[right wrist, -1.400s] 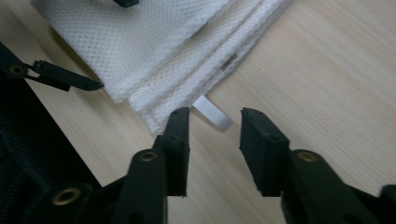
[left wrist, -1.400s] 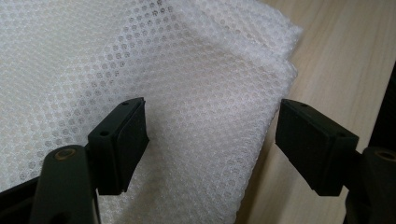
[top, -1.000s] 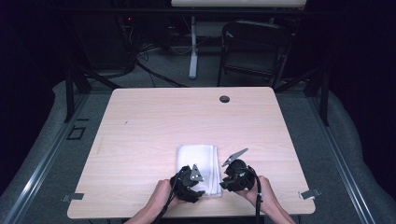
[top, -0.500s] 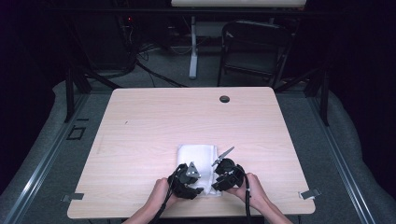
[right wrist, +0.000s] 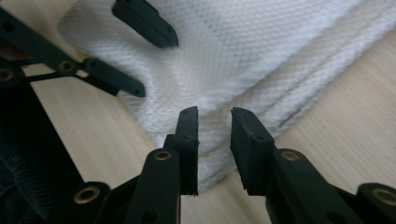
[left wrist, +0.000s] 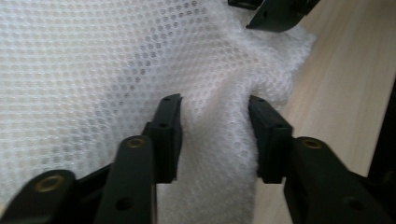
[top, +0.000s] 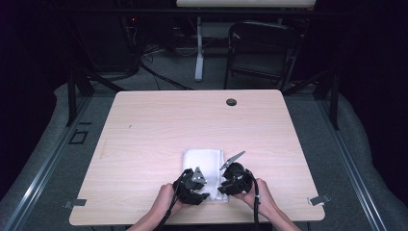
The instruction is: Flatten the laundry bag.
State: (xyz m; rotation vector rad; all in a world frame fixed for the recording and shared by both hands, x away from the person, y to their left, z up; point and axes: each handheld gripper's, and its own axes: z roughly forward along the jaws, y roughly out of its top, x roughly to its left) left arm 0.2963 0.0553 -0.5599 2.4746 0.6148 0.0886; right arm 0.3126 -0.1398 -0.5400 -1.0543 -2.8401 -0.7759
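A folded white mesh cloth [top: 204, 159] lies on the wooden table [top: 144, 139] near its front edge. My left gripper [top: 202, 192] is at the cloth's near edge. In the left gripper view its jaws [left wrist: 217, 135] have just been closing and pinch a raised ridge of cloth [left wrist: 93, 70] between the pads. My right gripper [top: 223, 187] is at the cloth's near right corner. Its pads [right wrist: 214, 135] grip the stacked edge of the cloth [right wrist: 261, 42]. The left gripper's fingers [right wrist: 144, 23] show at the upper left of the right gripper view.
A black grommet hole [top: 231, 102] sits near the table's far edge. Metal brackets [top: 319, 199] stick out at the front corners. A folding chair [top: 262, 48] and cables stand on the floor beyond the table. Bare wood stretches left, right and behind the cloth.
My right gripper has shifted left, in onto the cloth's near right corner. The left hand has stayed in place at the near edge.
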